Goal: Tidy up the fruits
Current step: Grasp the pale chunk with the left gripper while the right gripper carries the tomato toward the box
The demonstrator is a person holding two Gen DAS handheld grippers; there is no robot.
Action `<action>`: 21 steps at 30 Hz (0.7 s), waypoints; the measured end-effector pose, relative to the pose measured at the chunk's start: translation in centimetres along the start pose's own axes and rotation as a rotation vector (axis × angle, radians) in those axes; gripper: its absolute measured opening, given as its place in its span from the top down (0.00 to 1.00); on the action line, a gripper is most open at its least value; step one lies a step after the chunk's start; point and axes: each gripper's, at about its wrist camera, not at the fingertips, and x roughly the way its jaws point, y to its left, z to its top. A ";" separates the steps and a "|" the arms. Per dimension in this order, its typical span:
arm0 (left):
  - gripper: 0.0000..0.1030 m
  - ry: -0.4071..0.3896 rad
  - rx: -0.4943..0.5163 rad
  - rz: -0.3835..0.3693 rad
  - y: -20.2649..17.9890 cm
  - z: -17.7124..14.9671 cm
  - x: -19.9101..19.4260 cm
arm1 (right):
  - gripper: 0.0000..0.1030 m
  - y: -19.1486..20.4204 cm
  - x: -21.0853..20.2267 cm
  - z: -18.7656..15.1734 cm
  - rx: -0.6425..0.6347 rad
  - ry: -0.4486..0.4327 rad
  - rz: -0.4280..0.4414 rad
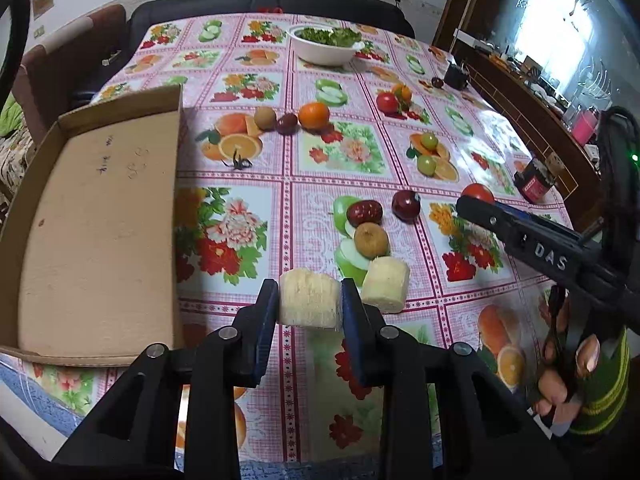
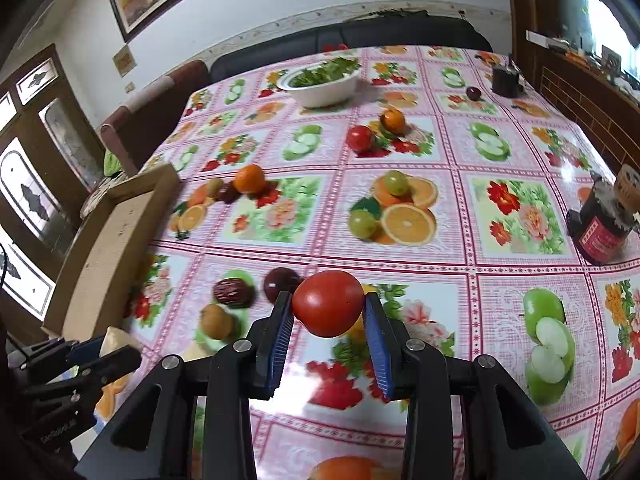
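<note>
Red tomato (image 2: 328, 307) — between tool (image 2: 326, 312) pads

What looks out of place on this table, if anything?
A small black spider-like thing lies on the tablecloth near the cardboard box; what it is cannot be told. It is no fruit. Nothing looks spilled or damaged.

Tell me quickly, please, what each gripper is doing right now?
Left gripper: shut on a pale peeled fruit chunk.
Right gripper: shut on a red tomato.
</note>
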 end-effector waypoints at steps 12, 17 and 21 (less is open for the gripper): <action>0.72 -0.065 -0.035 0.059 1.8 0.5 -2.0 | 0.65 4.0 -2.2 0.5 -0.050 -0.031 0.112; 0.72 -0.082 -0.060 0.090 3.3 0.5 -2.5 | 0.65 6.3 -2.2 0.8 -0.082 -0.025 0.162; 0.72 -0.098 -0.087 0.133 4.9 0.3 -3.1 | 0.65 8.5 -1.9 1.0 -0.114 -0.012 0.204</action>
